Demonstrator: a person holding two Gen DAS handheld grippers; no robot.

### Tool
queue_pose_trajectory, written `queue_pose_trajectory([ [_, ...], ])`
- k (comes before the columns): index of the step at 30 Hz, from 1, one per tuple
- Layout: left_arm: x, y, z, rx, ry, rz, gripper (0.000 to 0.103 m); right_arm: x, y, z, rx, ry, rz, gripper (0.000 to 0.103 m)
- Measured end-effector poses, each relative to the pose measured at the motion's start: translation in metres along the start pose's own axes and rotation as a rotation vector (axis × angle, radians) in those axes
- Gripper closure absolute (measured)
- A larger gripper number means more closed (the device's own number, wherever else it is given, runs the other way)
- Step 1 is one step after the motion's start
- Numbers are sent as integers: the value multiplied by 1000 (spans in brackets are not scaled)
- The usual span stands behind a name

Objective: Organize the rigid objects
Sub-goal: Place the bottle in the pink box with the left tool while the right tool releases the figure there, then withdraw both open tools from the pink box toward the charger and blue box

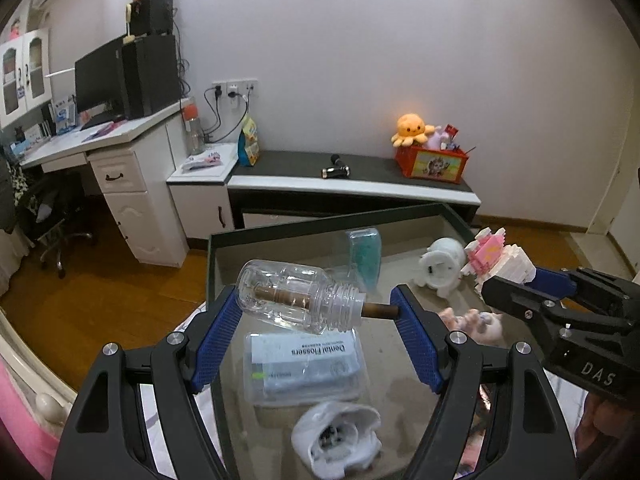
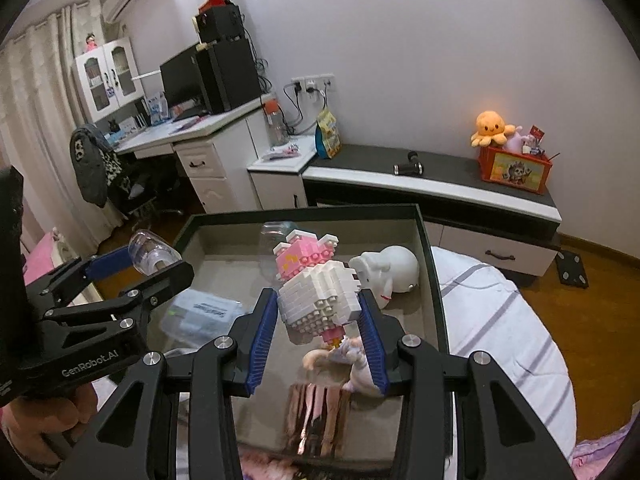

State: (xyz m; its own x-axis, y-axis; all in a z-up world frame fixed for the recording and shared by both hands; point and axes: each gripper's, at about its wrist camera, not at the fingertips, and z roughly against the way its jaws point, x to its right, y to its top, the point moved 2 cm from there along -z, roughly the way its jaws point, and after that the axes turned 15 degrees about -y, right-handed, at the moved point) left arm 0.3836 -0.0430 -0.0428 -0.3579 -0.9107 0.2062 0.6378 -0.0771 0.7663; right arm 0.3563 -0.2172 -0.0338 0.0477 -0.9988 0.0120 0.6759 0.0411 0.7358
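My left gripper (image 1: 316, 306) is shut endwise on a clear plastic bottle (image 1: 296, 296) with a brown stick through its neck, held above the dark-rimmed tray (image 1: 280, 229). My right gripper (image 2: 320, 312) is shut on a white and pink brick-built figure (image 2: 316, 292), held above the tray's right half (image 2: 430, 264). The figure also shows in the left wrist view (image 1: 500, 256), as does the right gripper (image 1: 532, 292). The left gripper shows in the right wrist view (image 2: 152, 266) with the bottle (image 2: 150, 256).
In the tray lie a Dental Flossers box (image 1: 304, 364), a white crumpled cloth (image 1: 340, 440), a teal-filled clear pack (image 1: 364, 256), a white pig figure (image 2: 392, 270), a small plush (image 2: 340, 360) and a pink-brown striped item (image 2: 316, 416). A low bench (image 2: 440, 184) stands behind.
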Motion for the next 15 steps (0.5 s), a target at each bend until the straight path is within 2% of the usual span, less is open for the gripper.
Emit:
queue_pose_trajectory([
  [3, -6, 0, -12, -19, 26, 16, 24, 2, -1, -14, -19, -10, -6, 60],
  [5, -8, -1, -12, -14, 41, 19, 13, 2, -5, -19, -28, -16, -6, 46],
  [6, -7, -2, -11, -7, 45, 18, 10, 2, -5, -20, -29, -19, -8, 27],
  [7, -7, -3, -8, 3, 49, 16, 5, 3, -7, -20, -28, -21, -14, 18],
  [10, -8, -5, 2, 25, 58, 14, 1, 6, -11, -15, -29, -35, -19, 18],
  [11, -8, -5, 5, 30, 57, 16, 1, 8, -12, -13, -28, -47, -21, 16],
  [12, -8, -7, 11, 37, 57, 19, 1, 10, -14, -10, -27, -54, -24, 10],
  [15, -7, -12, 29, 60, 60, 23, 1, 15, -20, 3, -23, -72, -39, 9],
])
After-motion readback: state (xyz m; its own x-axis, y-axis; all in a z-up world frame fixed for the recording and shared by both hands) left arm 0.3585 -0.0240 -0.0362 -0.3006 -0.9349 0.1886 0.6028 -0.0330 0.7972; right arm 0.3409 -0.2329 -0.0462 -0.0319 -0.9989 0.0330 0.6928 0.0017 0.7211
